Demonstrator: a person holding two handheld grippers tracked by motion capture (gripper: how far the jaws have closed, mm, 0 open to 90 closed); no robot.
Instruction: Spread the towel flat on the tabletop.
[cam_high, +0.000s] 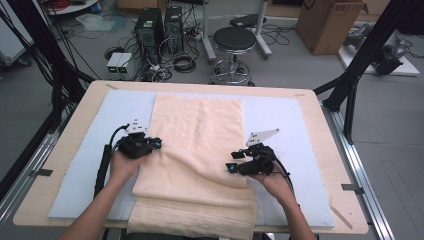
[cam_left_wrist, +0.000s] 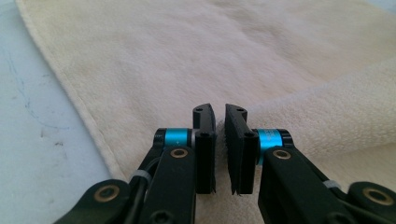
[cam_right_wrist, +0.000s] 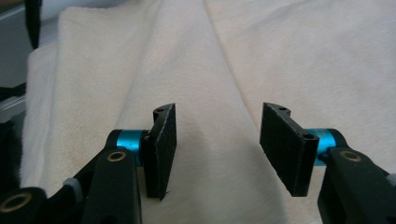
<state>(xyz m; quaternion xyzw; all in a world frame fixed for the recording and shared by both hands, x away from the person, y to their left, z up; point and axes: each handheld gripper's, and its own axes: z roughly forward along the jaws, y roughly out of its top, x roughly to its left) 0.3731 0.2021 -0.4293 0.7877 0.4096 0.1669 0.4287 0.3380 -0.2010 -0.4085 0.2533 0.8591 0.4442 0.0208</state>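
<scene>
A cream towel (cam_high: 197, 140) lies lengthwise on the pale blue mat (cam_high: 282, 117), its near end doubled over and hanging at the table's front edge. A raised fold runs diagonally across its lower half. My left gripper (cam_high: 156, 144) rests at the towel's left edge. In the left gripper view its jaws (cam_left_wrist: 220, 109) stand a narrow gap apart over the towel (cam_left_wrist: 187, 56), with nothing pinched between them. My right gripper (cam_high: 231, 162) sits at the towel's right side. Its jaws (cam_right_wrist: 218, 109) are wide apart over a ridge of towel (cam_right_wrist: 201, 60) and do not touch it.
The mat covers most of a wooden table (cam_high: 320, 132). Bare mat shows left and right of the towel. Beyond the far edge stand a black stool (cam_high: 234, 40), computer towers (cam_high: 150, 27) with cables, and a cardboard box (cam_high: 327, 22). Black frame posts flank the table.
</scene>
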